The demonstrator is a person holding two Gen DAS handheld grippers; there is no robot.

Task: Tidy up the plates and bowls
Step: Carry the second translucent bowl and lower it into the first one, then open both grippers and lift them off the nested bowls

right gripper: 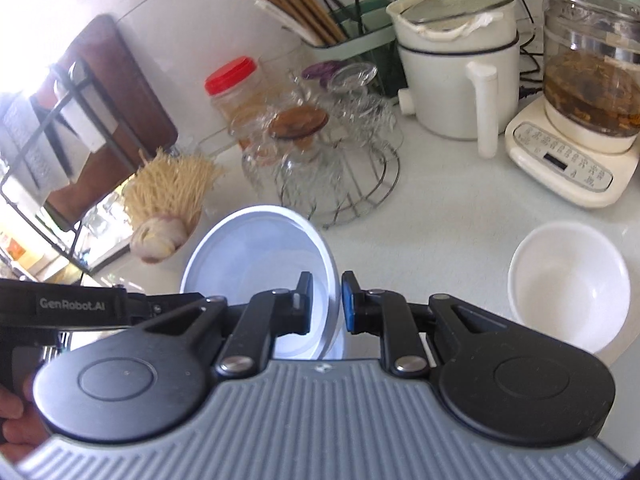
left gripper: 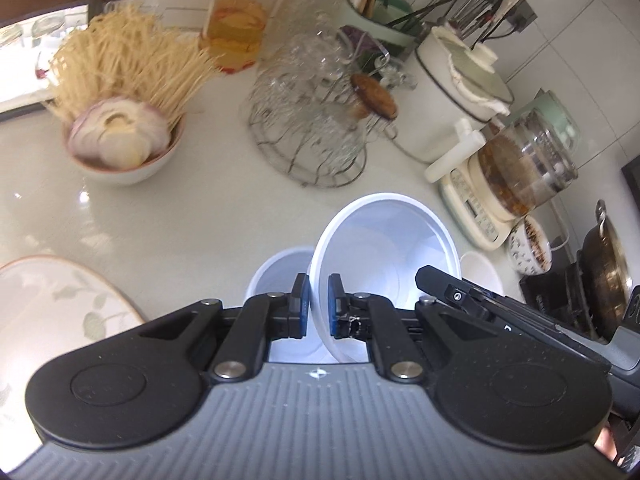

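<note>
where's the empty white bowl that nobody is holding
In the right wrist view the empty white bowl sits on the counter at the right, in front of the kettle base and right of the right gripper.

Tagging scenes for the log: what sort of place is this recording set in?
Most likely a home kitchen counter. A holder of chopsticks, a white electric cooking pot and a wire rack of upturned glasses stand along its tiled back wall.
</note>
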